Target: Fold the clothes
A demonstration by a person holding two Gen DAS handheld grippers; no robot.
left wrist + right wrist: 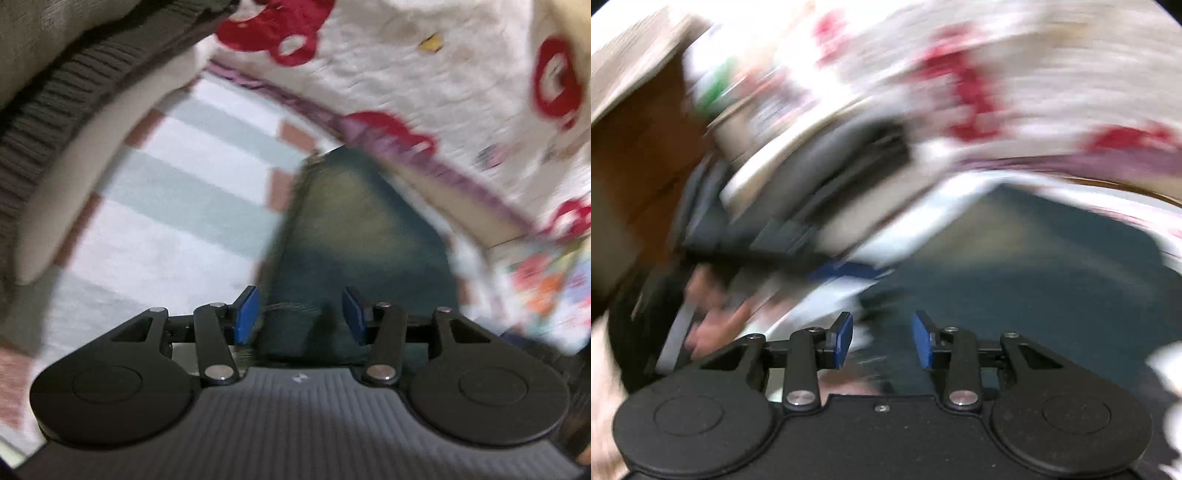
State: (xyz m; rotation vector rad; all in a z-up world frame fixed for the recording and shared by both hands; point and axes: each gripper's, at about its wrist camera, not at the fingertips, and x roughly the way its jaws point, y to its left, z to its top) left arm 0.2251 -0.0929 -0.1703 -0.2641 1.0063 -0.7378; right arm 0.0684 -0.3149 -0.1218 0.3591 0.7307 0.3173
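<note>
Blurred wrist views: the left tongs stand wide around a faded denim jeans edge on the striped sheet, right tongs likewise parted over the denim, seemingly positioning to fold it.

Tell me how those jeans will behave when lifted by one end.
The jeans will probably hang floppy: in the left wrist view the denim already drapes away from the left gripper, bunched between its jaws. They look thick, with a stitched hem, so likely heavyish for cloth and slow to swing. Slipping seems unlikely, since the weave looks coarse against the blue pads.
</note>
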